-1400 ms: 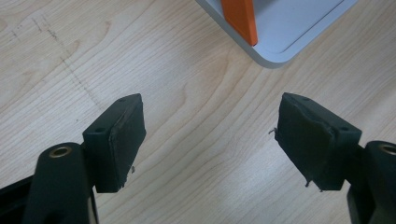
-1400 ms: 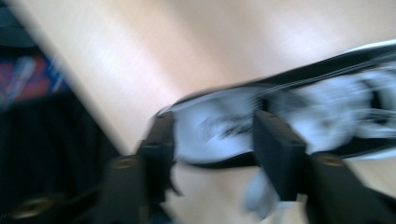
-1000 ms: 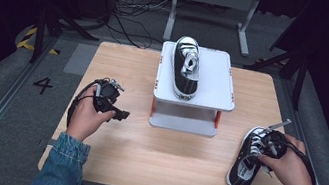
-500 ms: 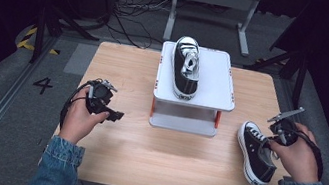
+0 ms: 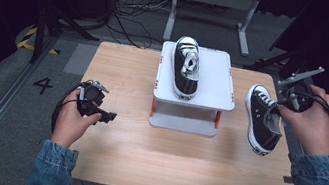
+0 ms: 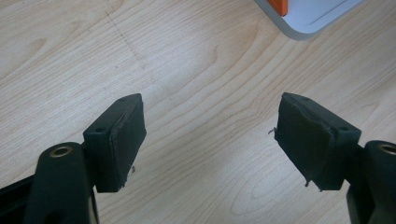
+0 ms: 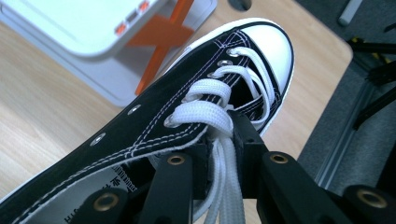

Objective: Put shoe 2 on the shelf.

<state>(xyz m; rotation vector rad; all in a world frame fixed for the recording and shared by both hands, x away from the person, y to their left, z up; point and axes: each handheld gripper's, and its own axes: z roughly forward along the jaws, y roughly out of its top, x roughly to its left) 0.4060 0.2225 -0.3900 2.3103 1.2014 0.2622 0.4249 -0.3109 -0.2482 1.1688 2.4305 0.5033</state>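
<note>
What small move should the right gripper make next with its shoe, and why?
Probably carry it across toward the free part of the white stand. The right gripper is shut on the held shoe, which hangs clear of the table, and the stand's shoe leaves bare room on that side. The left gripper is open, idle.

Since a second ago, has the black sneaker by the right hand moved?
Yes. The black sneaker, clamped in the right gripper, has been lifted off the table and carried away from its near right corner, now hanging beside the white stand.
</note>
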